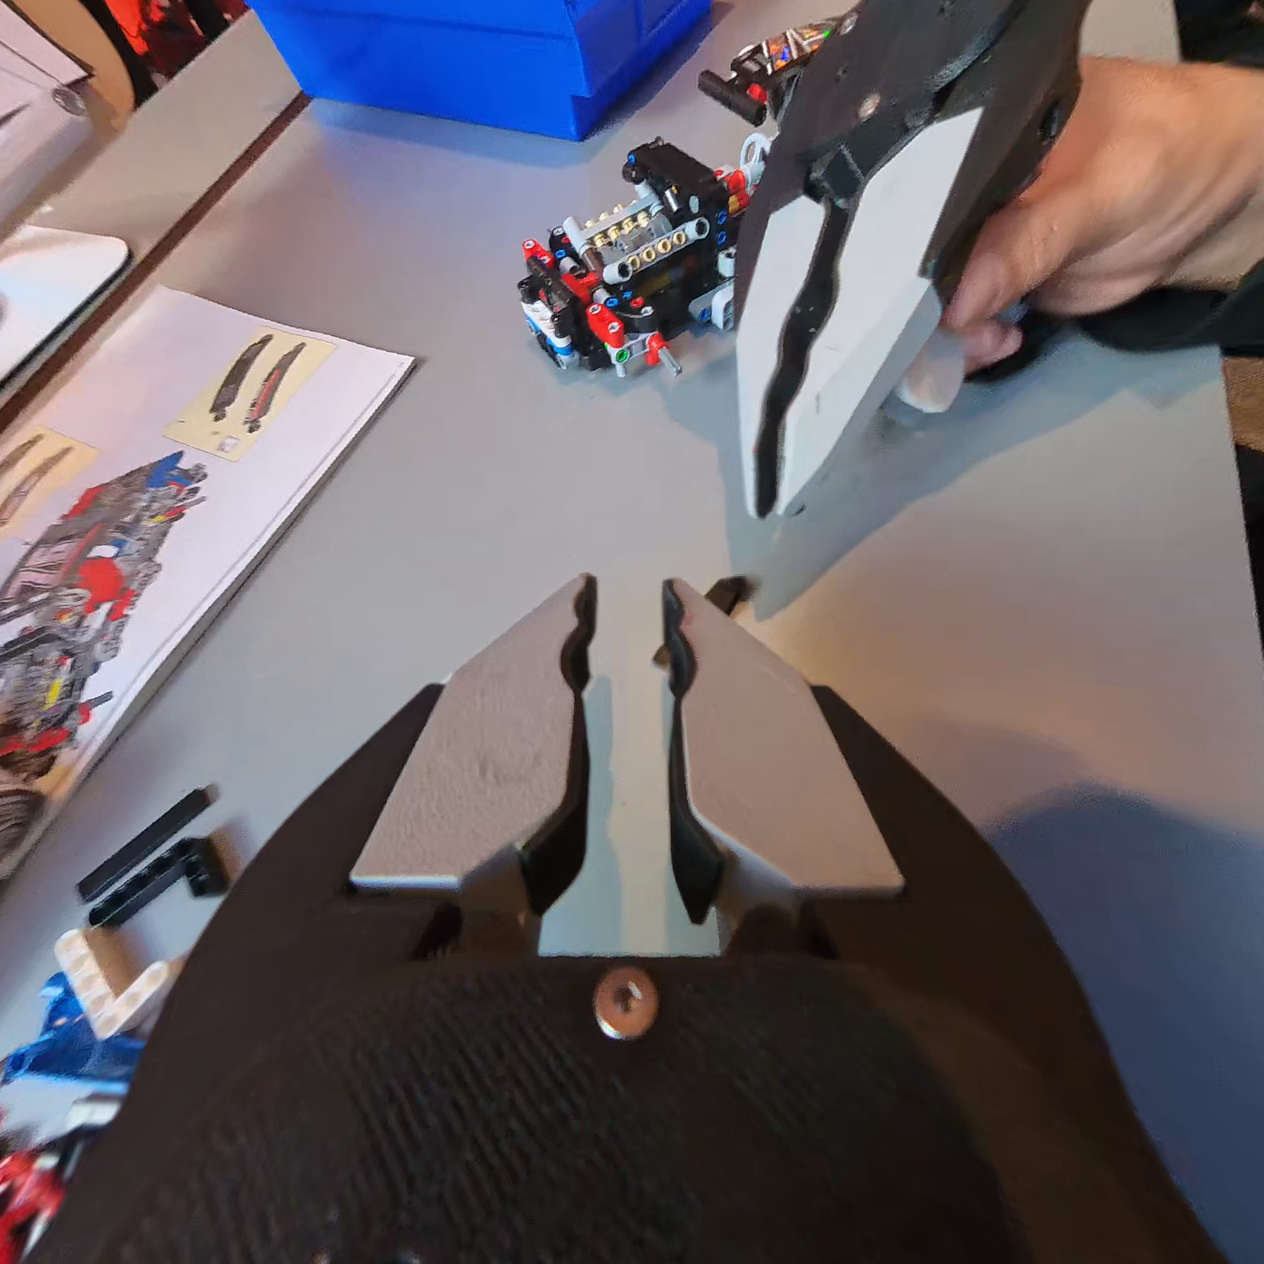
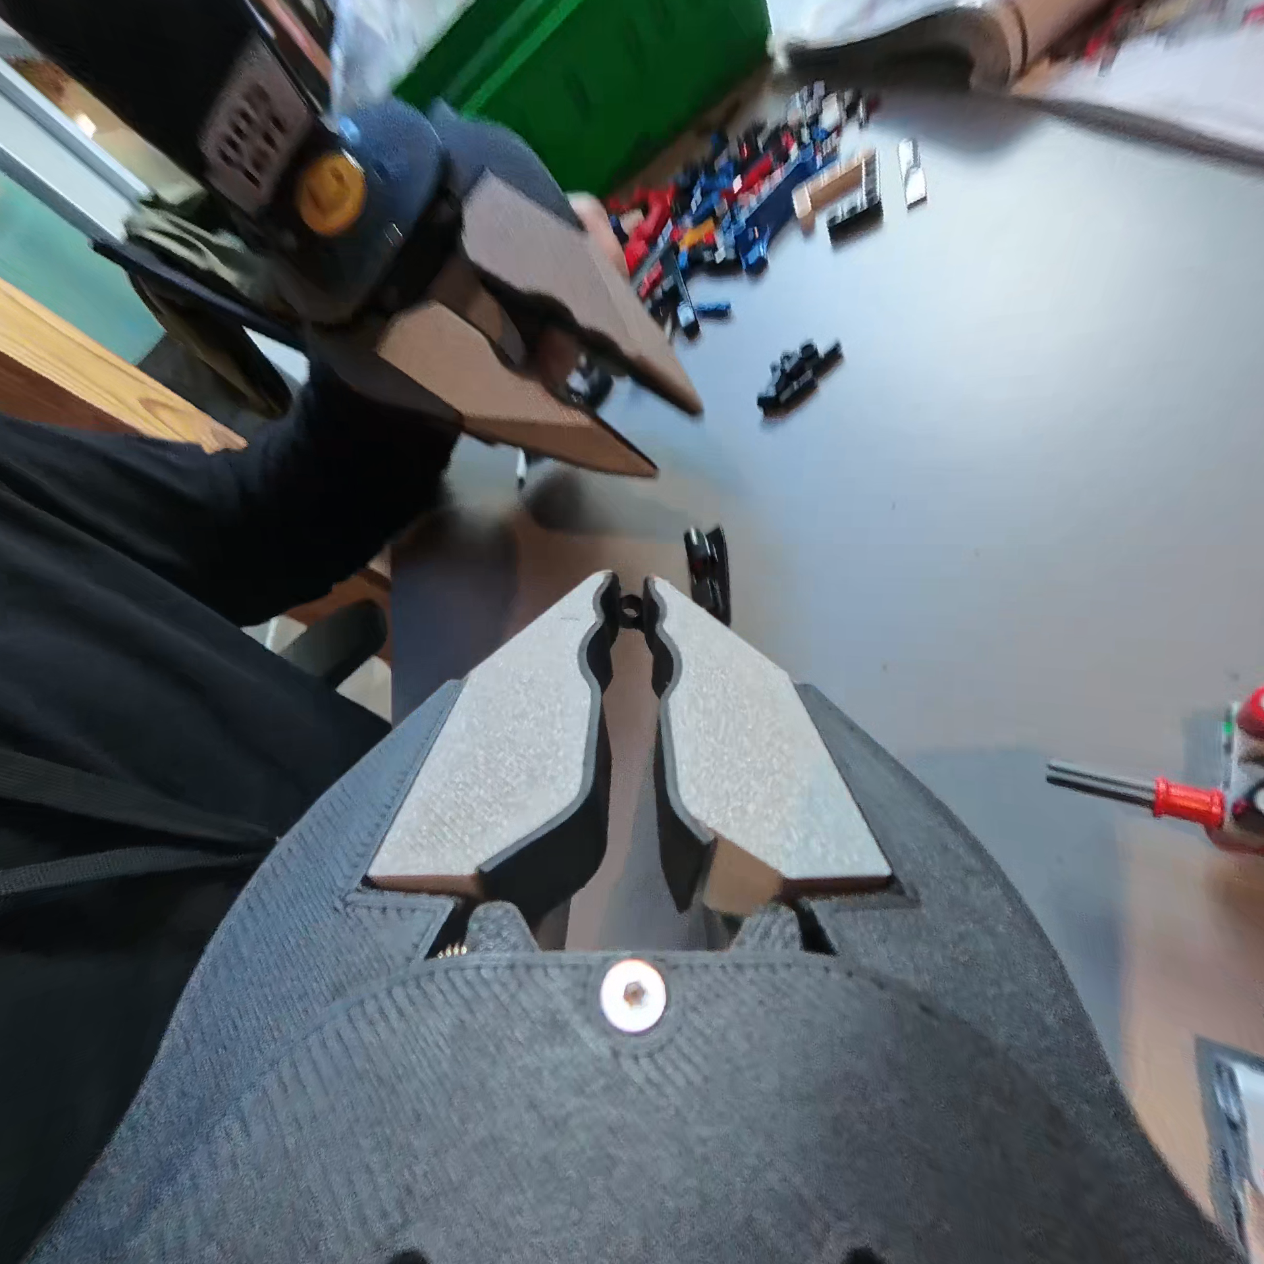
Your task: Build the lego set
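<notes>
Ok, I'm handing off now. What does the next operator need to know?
Left gripper: open, empty, low over the grey table.
Right gripper: shut on a small black pin.
Another small black piece lies just beyond the left fingertips.
Part-built model sits mid-table, instruction booklet open left of it, loose parts piled aside.
Done: pin picked. Left: fit it, probably to the model.

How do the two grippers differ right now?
The left gripper has its fingers apart with nothing between them; the right gripper pinches a small black piece at its tips. The left points along the table; the right angles down at it. Both have grey fingers on black bodies.
</notes>
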`<state>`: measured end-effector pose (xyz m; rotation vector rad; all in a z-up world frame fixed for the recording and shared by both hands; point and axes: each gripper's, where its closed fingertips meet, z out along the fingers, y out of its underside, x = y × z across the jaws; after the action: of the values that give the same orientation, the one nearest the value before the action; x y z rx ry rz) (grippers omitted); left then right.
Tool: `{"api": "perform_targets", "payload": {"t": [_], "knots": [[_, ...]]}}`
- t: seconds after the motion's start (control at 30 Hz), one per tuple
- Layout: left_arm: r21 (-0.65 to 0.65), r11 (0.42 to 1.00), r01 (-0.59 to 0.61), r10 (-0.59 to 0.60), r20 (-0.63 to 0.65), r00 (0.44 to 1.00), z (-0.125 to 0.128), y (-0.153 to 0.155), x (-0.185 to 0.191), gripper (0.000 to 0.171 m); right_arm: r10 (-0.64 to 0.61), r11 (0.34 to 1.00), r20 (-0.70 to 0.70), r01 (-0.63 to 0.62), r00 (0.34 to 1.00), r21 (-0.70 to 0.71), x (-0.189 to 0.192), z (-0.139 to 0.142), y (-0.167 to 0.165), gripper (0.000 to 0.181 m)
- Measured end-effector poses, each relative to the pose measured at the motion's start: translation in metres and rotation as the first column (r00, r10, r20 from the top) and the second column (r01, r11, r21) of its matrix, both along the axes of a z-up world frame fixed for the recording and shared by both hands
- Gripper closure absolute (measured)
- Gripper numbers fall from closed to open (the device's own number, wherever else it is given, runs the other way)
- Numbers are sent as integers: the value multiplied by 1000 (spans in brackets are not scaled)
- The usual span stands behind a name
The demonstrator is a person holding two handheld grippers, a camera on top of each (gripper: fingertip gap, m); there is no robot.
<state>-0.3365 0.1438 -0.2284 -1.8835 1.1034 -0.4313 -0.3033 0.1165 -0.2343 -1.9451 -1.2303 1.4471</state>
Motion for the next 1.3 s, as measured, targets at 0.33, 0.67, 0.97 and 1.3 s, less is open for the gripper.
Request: {"api": "perform_targets", "payload": {"t": [0.33,0.67,0.97,1.3], "knots": [[-22,997,75,-78,-247,966,-42,-12,1,146,102,976,223,-141,969,165,15,-30,-22,177],[-47,998,45,-55,-235,971,-44,-14,5,152,68,853,329,-226,942,470,55,-40,-36,161],[-47,998,42,-52,-233,971,-44,-15,5,152,36,860,303,-184,952,476,70,-33,-34,153],[-79,997,-2,-15,-214,977,-44,-14,3,149,-204,946,275,116,940,304,61,-35,-45,159]]}}
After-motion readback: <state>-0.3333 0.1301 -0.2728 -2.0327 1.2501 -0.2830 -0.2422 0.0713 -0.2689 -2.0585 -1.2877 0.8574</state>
